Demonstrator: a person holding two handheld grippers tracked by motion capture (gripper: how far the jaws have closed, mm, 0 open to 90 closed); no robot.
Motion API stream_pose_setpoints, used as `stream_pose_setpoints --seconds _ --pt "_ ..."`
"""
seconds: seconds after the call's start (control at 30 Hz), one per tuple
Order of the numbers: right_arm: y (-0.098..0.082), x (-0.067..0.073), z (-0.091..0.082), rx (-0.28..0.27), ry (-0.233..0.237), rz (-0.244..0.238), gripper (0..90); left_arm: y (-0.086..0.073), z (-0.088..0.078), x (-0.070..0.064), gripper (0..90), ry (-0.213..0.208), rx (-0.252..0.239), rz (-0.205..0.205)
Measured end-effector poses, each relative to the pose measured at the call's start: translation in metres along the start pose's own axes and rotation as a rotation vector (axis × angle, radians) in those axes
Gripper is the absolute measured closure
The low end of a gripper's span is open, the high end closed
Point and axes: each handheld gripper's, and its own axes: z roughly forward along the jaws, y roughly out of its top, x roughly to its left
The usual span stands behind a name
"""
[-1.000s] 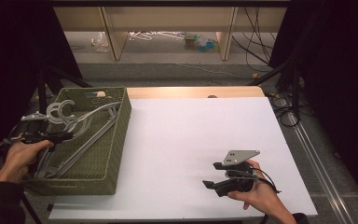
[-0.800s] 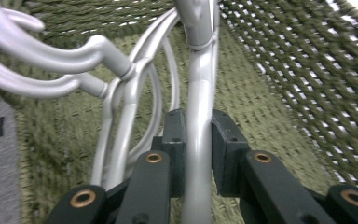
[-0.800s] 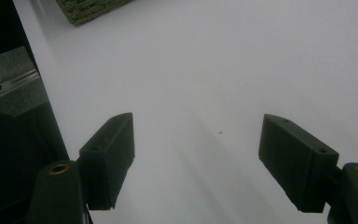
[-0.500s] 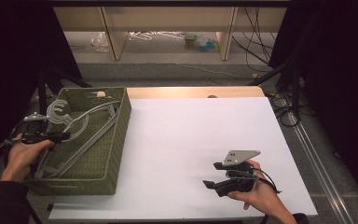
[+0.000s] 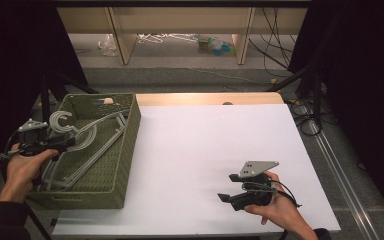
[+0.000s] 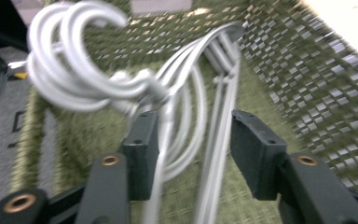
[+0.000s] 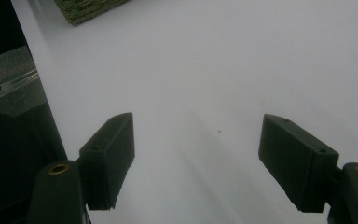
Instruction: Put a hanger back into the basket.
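A: Where do the hangers [image 5: 87, 145] lie?

B: In the green woven basket [image 5: 125, 145] at the left edge of the white table [image 5: 205, 150]. It is a bundle of pale grey plastic hangers; their hooks [image 5: 60, 121] stick up over the basket's left rim, and the long bars run from the basket's far right corner down toward its near left corner.

A: And the left gripper [image 5: 65, 142]?

B: It hangs over that left rim, pointing into the basket. In the left gripper view its 2 jaws have just been opening. They now stand partly apart, with the hanger necks [image 6: 168, 116] and bars passing between them. The left pad [image 6: 142, 140] looks to sit right against 1 neck, but nothing is pinched, so I judge the bundle released.

A: The right gripper [image 5: 232, 187]?

B: Low over the bare table near its front edge, well apart from the basket. Its jaws gape wide with nothing between them; the right gripper view looks along them across the white table [image 7: 242, 70], with a corner of the basket [image 7: 86, 9] far off.

A: So which hand is placed for the next move?

B: The left, by far. The hooks lie just beyond its jaws, and the bars run away from it along the basket, so I'd say a fresh grip at the necks would suit.
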Motion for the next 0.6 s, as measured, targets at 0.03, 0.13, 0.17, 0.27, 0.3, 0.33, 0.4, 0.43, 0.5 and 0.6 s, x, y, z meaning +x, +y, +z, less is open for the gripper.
stream_pose_setpoints --seconds 0.03,0.13,0.17,0.27,0.3,0.33,0.4,0.43,0.5,0.6 --pt "0.000 0.000 0.000 0.000 0.001 0.000 27.9 0.000 -0.002 -0.003 49.6 -0.013 -0.009 0.003" --pt "-0.001 0.000 0.000 -0.002 0.001 0.002 27.9 0.001 -0.006 -0.014 46.0 -0.043 -0.038 0.002" --pt "-0.001 0.000 0.001 -0.002 0.004 0.001 27.8 0.001 -0.007 -0.018 45.2 -0.053 -0.051 0.000" --pt "0.000 -0.001 0.000 -0.004 0.003 0.003 27.8 0.001 -0.011 -0.030 42.5 -0.087 -0.073 0.005" --pt "0.000 -0.001 0.000 -0.005 0.003 0.002 27.8 0.001 -0.012 -0.034 42.0 -0.094 -0.077 0.015" --pt "0.000 0.000 0.000 -0.006 0.005 0.003 27.8 0.000 -0.012 -0.037 40.8 -0.099 -0.080 0.016" --pt "0.000 0.000 0.000 -0.005 0.005 0.002 27.8 0.000 -0.014 -0.046 39.2 -0.137 -0.098 0.010" --pt "0.000 -0.001 0.000 -0.004 0.004 0.002 27.8 0.000 -0.015 -0.047 38.9 -0.141 -0.101 0.013" --pt "0.000 -0.001 0.000 -0.002 0.001 0.006 27.6 0.001 -0.017 -0.055 37.8 -0.134 -0.109 0.029" --pt "-0.001 -0.001 0.000 -0.004 -0.003 0.005 27.5 0.002 -0.021 -0.066 36.7 -0.168 -0.128 0.027"
